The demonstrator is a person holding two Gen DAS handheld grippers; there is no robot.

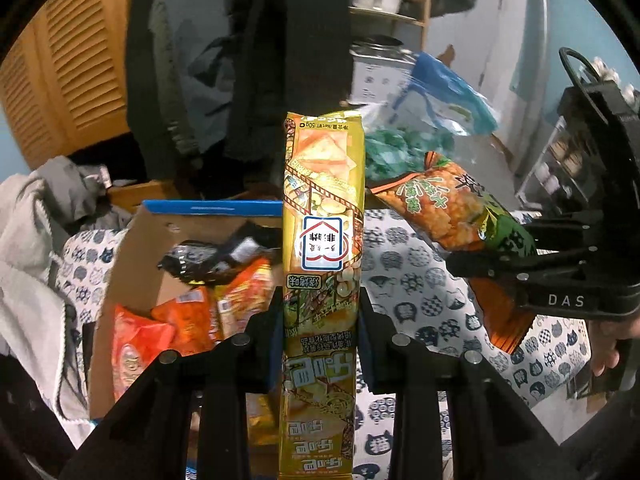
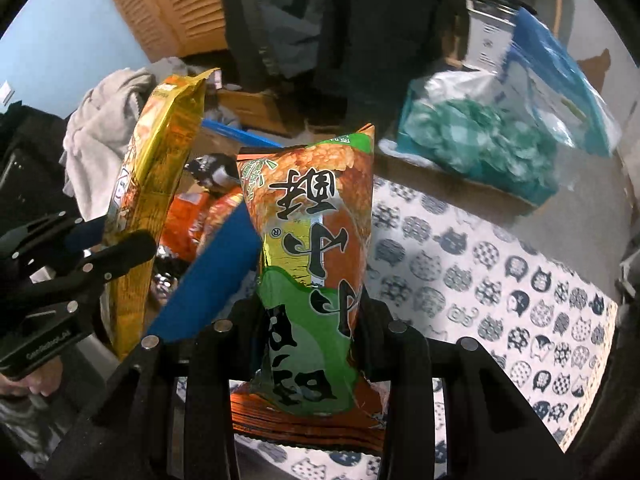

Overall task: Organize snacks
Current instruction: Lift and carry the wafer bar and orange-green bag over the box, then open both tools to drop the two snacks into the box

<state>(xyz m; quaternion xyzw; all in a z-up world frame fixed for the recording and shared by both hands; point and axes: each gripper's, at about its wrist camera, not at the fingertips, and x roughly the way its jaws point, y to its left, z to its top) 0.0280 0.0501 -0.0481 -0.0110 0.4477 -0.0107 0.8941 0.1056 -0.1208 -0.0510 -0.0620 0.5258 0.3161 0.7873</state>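
Left fingers pinch yellow packet; right fingers pinch orange-green packet.

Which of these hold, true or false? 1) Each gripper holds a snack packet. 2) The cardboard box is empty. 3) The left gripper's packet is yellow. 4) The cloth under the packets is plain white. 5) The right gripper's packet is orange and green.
1) True: the left gripper and the right gripper each clamp a packet.
2) False: the cardboard box already has orange and black packets inside.
3) True: it holds the yellow packet.
4) False: the cloth is printed with dark cat faces.
5) True: the orange and green packet.
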